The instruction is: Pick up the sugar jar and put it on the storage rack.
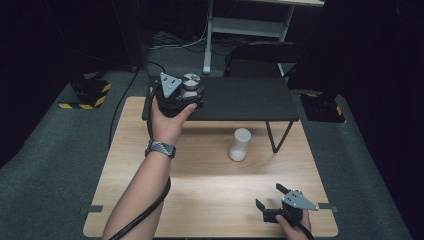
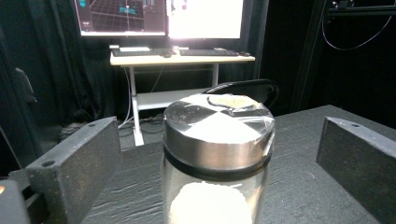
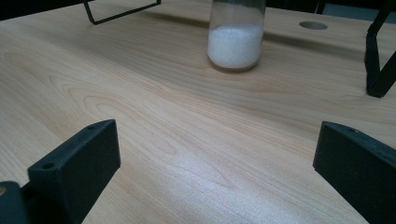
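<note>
A clear jar with a shiny metal lid [image 1: 190,80] stands on the left end of a black raised shelf [image 1: 245,97]. It holds white powder [image 2: 210,205]. My left gripper [image 1: 187,92] sits around this jar, its jaws wide apart on either side and not touching the glass. A second jar of white powder [image 1: 239,145] stands on the wooden table [image 1: 200,185] just in front of the shelf. My right gripper [image 1: 270,196] rests low at the table's near right edge, open, pointing toward that second jar [image 3: 235,42], with nothing between its jaws.
The shelf's thin black legs [image 1: 274,137] stand on the table beside the second jar. A round hole [image 3: 313,25] shows in the tabletop behind it. A desk with monitors [image 2: 182,56] and a dark chair [image 1: 260,55] stand beyond the table.
</note>
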The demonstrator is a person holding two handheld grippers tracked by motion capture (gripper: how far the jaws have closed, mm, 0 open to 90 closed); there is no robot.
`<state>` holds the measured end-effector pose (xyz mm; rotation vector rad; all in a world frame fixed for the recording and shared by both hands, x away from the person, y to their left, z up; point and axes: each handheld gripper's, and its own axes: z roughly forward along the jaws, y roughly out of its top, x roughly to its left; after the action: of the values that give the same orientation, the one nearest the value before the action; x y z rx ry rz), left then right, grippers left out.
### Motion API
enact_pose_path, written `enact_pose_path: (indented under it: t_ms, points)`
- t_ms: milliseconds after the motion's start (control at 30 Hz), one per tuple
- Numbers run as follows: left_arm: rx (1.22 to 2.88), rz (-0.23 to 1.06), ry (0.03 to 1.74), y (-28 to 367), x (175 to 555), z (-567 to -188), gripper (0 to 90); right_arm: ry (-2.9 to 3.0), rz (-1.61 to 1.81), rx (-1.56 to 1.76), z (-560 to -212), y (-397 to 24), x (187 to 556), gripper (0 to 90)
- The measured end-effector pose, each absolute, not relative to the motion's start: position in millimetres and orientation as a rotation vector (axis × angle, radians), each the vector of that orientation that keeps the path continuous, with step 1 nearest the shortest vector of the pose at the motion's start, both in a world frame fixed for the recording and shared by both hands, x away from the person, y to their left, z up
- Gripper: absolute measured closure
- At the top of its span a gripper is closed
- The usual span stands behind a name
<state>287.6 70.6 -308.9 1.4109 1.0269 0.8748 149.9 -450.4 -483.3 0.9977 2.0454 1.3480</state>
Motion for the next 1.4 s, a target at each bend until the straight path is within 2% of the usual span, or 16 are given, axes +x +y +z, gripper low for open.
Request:
enact_pose_path:
  t_ms: [733, 1400]
  points:
    - [1.429, 0.844, 0.98, 90, 248, -323, 0.3, 2.047, 1.337, 0.997, -483, -449, 149, 0.1]
    - [1.465, 0.832, 0.943, 108, 203, -366, 0.3, 2.046, 1.328, 0.987, -483, -447, 148, 0.1]
